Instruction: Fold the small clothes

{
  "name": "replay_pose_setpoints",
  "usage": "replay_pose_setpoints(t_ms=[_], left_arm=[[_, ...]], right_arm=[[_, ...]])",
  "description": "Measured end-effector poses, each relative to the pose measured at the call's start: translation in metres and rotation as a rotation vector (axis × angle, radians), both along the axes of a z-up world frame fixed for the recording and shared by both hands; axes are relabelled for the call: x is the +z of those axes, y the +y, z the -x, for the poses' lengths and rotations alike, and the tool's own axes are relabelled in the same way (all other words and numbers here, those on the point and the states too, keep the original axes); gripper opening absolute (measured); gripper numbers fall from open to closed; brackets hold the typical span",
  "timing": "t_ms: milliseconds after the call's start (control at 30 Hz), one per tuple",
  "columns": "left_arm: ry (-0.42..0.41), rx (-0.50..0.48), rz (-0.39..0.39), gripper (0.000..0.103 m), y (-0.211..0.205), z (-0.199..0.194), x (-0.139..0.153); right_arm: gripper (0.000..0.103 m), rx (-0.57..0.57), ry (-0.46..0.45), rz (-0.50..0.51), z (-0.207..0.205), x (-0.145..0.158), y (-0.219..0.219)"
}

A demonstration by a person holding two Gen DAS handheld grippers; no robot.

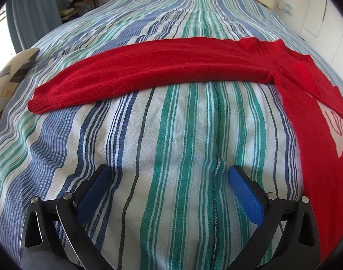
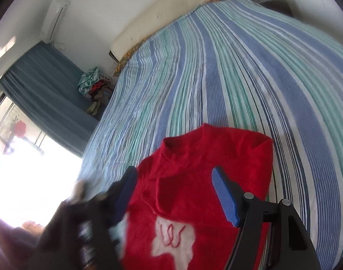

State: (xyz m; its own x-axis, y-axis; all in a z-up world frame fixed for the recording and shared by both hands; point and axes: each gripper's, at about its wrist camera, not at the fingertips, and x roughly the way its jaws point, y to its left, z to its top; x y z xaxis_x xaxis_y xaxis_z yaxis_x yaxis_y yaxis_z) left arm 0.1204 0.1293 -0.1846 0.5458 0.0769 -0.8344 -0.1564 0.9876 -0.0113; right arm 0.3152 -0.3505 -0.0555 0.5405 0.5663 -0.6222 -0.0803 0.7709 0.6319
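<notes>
Blue-padded fingers of the left claw [image 1: 169, 180] sit closest, spread wide and holding nothing, hovering low over the striped bedspread [image 1: 182, 135] with bare fabric between them. Just past it, one long sleeve [image 1: 149, 72] of the red sweater [image 1: 306, 103] lies stretched straight out across the bed, cuff pointing left, smooth and not folded in at all. The right claw [image 2: 173, 193] is also spread apart and empty as far as I can tell, hanging above the sweater's chest, roughly over the neckline and the white patch with red stitching [image 2: 173, 240]; its left finger is smeared with motion blur, so I can't say whether it touches the knit. From that side the other shoulder looks like it might already be tucked over, since the edge there is doubled up, but I wouldn't swear to it. So I'd call this early: garment laid flat face up, at least one sleeve left to bring in, then the body to fold. Room-wise it looks easy, with lots of open bedspread beyond the sweater toward the cream headboard [image 2: 171, 11]. A patterned pillow [image 1: 11, 74] sits near the cuff end on the left, and a clothes heap [image 2: 95, 85] is well off by the blue curtain [image 2: 47, 78].
</notes>
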Motion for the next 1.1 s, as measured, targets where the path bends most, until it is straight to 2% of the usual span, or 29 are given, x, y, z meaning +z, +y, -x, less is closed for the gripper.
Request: replay_pose_setpoints(t_ms=[100, 167, 200, 233, 300, 333, 400, 500, 667, 800, 900, 967, 1033, 1100], left_arm=[[-0.005, 0.0, 0.0, 0.103, 0.0, 0.001, 0.0], [-0.007, 0.0, 0.003, 0.103, 0.001, 0.001, 0.0], [-0.008, 0.0, 0.003, 0.103, 0.001, 0.001, 0.001], [-0.009, 0.0, 0.004, 0.103, 0.001, 0.001, 0.001], [-0.009, 0.0, 0.002, 0.103, 0.0, 0.001, 0.0], [-0.008, 0.0, -0.001, 0.103, 0.0, 0.001, 0.0], [-0.007, 0.001, -0.007, 0.103, -0.001, 0.0, 0.0], [-0.007, 0.002, -0.015, 0.103, -0.002, -0.001, -0.001], [-0.009, 0.002, -0.014, 0.103, -0.002, -0.001, -0.001], [-0.009, 0.002, -0.013, 0.103, -0.002, -0.001, -0.001], [-0.009, 0.002, -0.012, 0.103, -0.002, -0.001, -0.001], [-0.009, 0.002, -0.012, 0.103, -0.002, -0.001, -0.001], [-0.009, 0.002, -0.013, 0.103, -0.001, -0.001, -0.001], [-0.009, 0.002, -0.013, 0.103, -0.001, -0.001, -0.001]], right_arm=[[0.069, 0.031, 0.138, -0.031, -0.002, -0.05, 0.003], [0.067, 0.003, 0.253, 0.017, -0.001, -0.088, 0.001], [0.066, -0.036, 0.301, 0.105, -0.001, -0.105, -0.003], [0.06, -0.096, 0.345, 0.207, 0.0, -0.118, -0.012], [0.059, -0.236, 0.404, 0.378, 0.008, -0.129, -0.034], [0.059, -0.269, 0.375, 0.385, 0.012, -0.125, -0.041], [0.059, -0.253, 0.299, 0.386, 0.018, -0.107, -0.039], [0.059, -0.102, 0.19, 0.351, 0.018, -0.074, -0.006], [0.059, 0.147, 0.119, 0.268, 0.003, -0.06, 0.075], [0.058, 0.444, -0.032, 0.466, 0.016, -0.063, 0.194], [0.044, 0.623, -0.143, 0.606, 0.031, -0.079, 0.264], [0.037, 0.655, -0.16, 0.67, 0.028, -0.095, 0.286], [0.033, 0.637, -0.143, 0.707, 0.019, -0.109, 0.295], [0.023, 0.607, -0.109, 0.734, 0.005, -0.122, 0.297]])
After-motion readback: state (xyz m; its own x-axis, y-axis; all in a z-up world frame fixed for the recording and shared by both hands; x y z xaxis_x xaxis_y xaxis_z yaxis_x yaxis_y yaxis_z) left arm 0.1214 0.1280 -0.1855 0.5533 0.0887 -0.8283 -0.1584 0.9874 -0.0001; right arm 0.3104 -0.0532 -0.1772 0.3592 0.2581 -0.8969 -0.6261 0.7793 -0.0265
